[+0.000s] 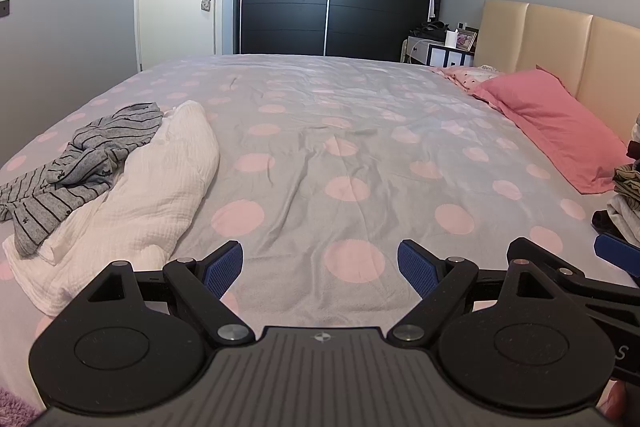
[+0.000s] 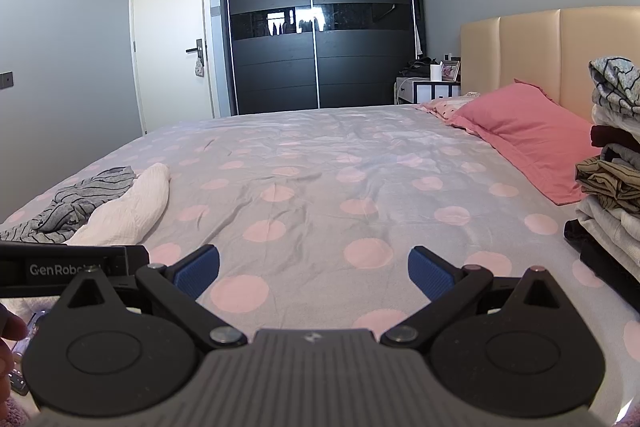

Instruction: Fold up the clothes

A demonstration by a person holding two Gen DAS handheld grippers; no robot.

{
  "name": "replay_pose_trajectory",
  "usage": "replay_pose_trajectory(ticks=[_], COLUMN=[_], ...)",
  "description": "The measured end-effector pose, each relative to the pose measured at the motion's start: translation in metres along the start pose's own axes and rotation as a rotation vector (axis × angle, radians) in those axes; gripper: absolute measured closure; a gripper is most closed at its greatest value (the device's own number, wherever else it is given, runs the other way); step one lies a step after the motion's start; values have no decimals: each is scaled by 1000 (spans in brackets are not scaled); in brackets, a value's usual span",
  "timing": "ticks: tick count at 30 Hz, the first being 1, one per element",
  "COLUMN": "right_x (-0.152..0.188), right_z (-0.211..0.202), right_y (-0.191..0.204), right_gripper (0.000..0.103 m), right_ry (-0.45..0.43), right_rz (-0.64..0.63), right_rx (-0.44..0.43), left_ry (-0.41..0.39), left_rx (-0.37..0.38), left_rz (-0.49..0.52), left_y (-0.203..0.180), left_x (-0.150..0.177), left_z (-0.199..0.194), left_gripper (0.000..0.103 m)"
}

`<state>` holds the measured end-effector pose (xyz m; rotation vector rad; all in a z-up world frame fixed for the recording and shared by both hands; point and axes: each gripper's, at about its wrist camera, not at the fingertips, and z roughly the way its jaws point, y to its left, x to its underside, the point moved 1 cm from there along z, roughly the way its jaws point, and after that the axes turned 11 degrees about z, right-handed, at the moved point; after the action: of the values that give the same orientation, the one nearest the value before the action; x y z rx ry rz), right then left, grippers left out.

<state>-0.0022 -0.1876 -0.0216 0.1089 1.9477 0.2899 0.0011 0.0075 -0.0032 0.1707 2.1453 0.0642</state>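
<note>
1. Because both unfolded clothes are thin cloth, they look light, limp and easy to bunch; neither should be fragile or slippery, but a pinch in the middle would likely just lift a lump.
2. The striped grey top (image 1: 76, 163) lies crumpled at about nine o'clock in the left wrist view, draped partly over the white garment (image 1: 148, 195), which is crinkled and a little thicker. Both rest on the bed (image 1: 360, 131) near its left edge, well apart from the pink pillow (image 1: 556, 131) at two o'clock.
3. Since the grey top is uppermost, it is probably the one to take first, by a hem, shoulder or sleeve end, so that it peels off without dragging the white one along. Which edge is which I cannot tell from the heap.
4. A stack of folded clothes (image 2: 612, 163) stands at three o'clock in the right wrist view, just beside the pillow, so much of the task seems done.
5. The left gripper (image 1: 320, 263) has its blue pads spread wide, holds nothing, and hovers over bare dotted sheet, with the heap off at ten o'clock.
6. The right gripper (image 2: 314, 269) is likewise spread wide and empty, touching no cloth, and sits close beside the left one.
</note>
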Motion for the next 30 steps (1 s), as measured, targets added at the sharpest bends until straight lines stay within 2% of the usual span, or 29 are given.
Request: replay_pose_trajectory(ticks=[30], right_x=[6], right_z=[3], right_y=[7], right_gripper=[1], right_ry=[60], right_rz=[-27], right_rx=[-1], left_ry=[36], left_rx=[1], left_rz=[45], left_y=[3], left_x=[11], left_z=[3], left_gripper=[18])
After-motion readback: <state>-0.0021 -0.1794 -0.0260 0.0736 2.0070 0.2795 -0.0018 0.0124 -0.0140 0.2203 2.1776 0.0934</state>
